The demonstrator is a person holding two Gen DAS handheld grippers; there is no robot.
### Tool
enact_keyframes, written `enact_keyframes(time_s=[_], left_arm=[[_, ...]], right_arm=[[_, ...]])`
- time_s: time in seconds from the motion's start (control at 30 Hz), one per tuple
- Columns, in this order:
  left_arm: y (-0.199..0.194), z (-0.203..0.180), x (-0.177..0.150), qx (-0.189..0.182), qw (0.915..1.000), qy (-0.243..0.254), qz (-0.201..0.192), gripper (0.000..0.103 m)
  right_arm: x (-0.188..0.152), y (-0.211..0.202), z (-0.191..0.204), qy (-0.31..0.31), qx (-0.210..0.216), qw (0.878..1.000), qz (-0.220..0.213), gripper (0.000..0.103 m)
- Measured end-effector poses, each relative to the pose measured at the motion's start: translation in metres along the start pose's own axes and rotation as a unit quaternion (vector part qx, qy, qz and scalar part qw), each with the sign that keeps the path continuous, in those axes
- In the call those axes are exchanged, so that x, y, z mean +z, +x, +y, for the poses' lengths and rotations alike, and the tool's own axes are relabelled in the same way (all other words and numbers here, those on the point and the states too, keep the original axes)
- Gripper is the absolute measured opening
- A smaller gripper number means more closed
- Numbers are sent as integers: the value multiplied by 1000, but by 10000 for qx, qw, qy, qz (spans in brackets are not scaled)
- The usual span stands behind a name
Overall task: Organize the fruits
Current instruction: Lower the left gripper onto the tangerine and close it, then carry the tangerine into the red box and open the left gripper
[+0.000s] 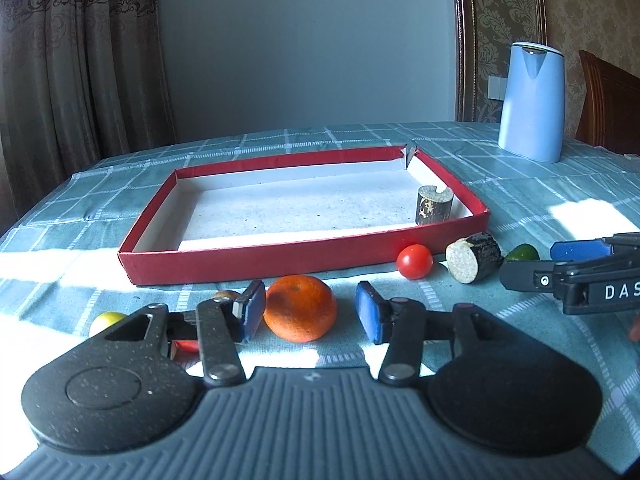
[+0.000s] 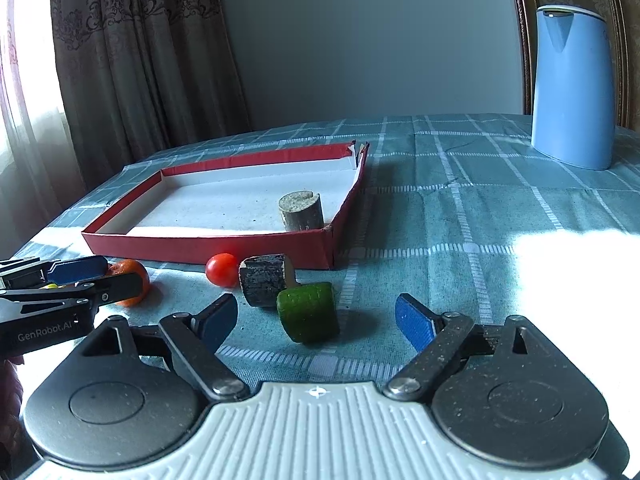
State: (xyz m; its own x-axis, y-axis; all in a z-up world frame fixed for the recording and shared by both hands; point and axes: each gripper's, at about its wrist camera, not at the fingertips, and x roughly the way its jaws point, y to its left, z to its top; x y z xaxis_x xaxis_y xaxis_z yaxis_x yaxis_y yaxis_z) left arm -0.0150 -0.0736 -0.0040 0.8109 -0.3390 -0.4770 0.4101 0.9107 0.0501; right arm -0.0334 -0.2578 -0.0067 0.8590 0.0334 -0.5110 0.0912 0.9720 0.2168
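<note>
- Fruits lie scattered on the worktop (image 2: 460, 216) just in front of the red tray (image 1: 248, 260), none of the loose ones yet inside it.
- Left tool (image 1: 311, 309) has its blue pads apart on either side of the orange (image 1: 300, 308). The left pad looks about to touch the peel, while the right pad stands clear, so nothing is clamped. It seems lined up to close on the orange for a lift into the tray.
- Right tool (image 2: 316, 318) is spread wide, holding nothing, with the green piece (image 2: 308, 312) lying on the cloth between and just ahead of its pads. That reads as an approach to the nearest fruit on its side.
- Small red tomato (image 1: 415, 261) sits close to the tray's front wall, just beside a dark-skinned stub (image 1: 474, 257) lying on its side with its pale cut face showing.
- Inside the tray, one similar stub (image 1: 434, 205) stands upright in the near right corner, close to the wall; the rest of the floor is bare. Starting in a corner would leave room for the others.
- A yellow fruit (image 1: 106, 320) peeks out left of the left tool, and something red is partly hidden under its linkage; what it is cannot be told.
- A blue jug (image 2: 572, 88) stands well apart at the far right, out of the way.
</note>
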Motion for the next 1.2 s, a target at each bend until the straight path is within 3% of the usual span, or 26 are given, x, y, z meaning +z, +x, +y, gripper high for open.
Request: enact_keyframes(time_s=[0.47,0.63,1.2], left_arm=[[19,-4,6,272,9992,85,287,50],[34,-2,8,336,9971,-45,679,41],[14,4,12,227,9984,-384,360,39]], right_arm=[[-1,6,-1,20,-28,9999,160,86],[-1,7,2,-34,-98,9998,188,86],[-1,8,1,-16,-155,9996,229,86]])
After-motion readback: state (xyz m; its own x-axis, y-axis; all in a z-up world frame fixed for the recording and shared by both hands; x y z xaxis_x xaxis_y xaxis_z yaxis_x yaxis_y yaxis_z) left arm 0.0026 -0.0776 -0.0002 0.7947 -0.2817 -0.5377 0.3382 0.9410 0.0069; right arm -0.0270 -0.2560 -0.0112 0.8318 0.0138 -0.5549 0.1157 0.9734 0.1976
